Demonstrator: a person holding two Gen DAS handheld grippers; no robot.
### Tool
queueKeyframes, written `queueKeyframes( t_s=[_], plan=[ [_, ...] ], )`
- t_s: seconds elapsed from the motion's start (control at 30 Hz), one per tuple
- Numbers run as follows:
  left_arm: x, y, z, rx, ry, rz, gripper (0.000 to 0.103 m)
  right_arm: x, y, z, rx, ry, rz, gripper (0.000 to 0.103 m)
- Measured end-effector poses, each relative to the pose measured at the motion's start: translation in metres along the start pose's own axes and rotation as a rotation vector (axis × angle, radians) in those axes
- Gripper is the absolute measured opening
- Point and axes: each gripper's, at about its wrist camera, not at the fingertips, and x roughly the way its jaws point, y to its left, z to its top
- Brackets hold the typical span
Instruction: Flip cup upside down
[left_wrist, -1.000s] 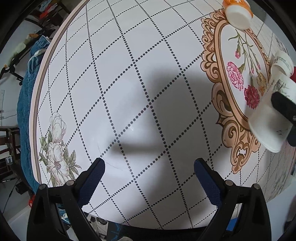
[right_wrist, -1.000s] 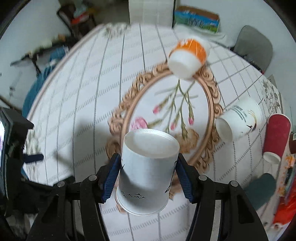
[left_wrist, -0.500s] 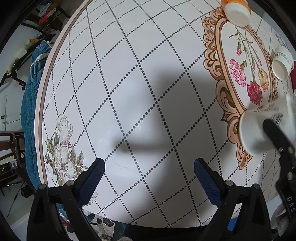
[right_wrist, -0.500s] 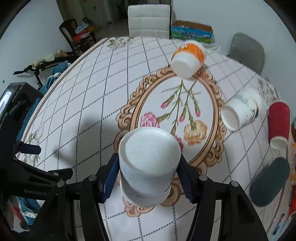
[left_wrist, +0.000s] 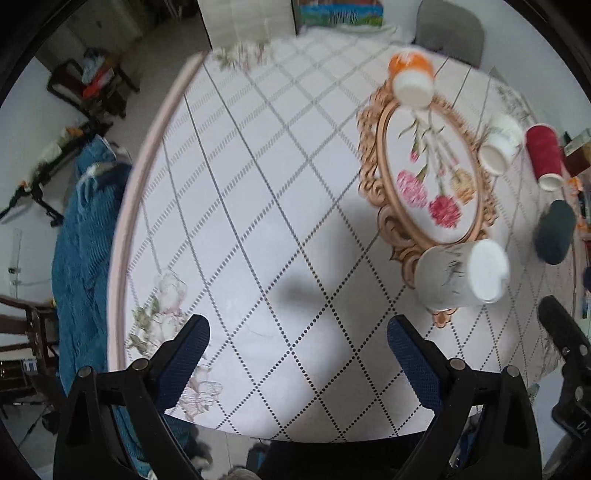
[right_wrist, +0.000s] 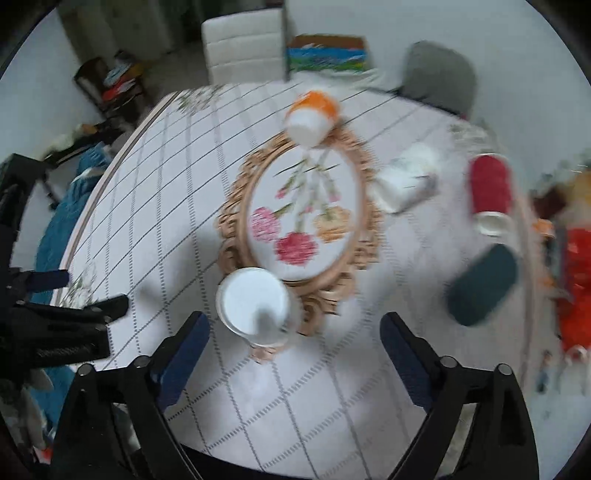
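A white paper cup (right_wrist: 255, 308) with a small dark print stands upside down on the table, its flat base up, at the near edge of the ornate gold oval print. It also shows in the left wrist view (left_wrist: 461, 275). My right gripper (right_wrist: 295, 354) is open and empty, pulled back above and just behind the cup. My left gripper (left_wrist: 297, 354) is open and empty over the bare chequered cloth, left of the cup. The right gripper's body shows at the left view's right edge (left_wrist: 565, 350).
An orange cup (right_wrist: 314, 116), a white cup (right_wrist: 406, 181), a red cup (right_wrist: 491, 192) and a dark cup (right_wrist: 482, 284) lie on their sides around the oval. The round table's edge (left_wrist: 122, 236) runs along the left, with chairs beyond it.
My right gripper opened and let go of the white cup, which now stands upside down on the table. Both grippers pulled back and up, so more of the room shows.
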Motion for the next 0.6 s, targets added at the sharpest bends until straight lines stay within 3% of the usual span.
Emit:
queueKeyframes(
  t_s=[0.2,0.6],
  plan=[
    [-0.050,-0.003,-0.003,-0.011,-0.112,-0.010,0.102,-0.052,-0.017,-0.017,0.075,-0.064,-0.120,0.100],
    [-0.120,-0.016,-0.051,-0.058,-0.249,-0.007,0.102,-0.128,-0.035,-0.052,0.103,-0.161,-0.111,0.100]
  ],
)
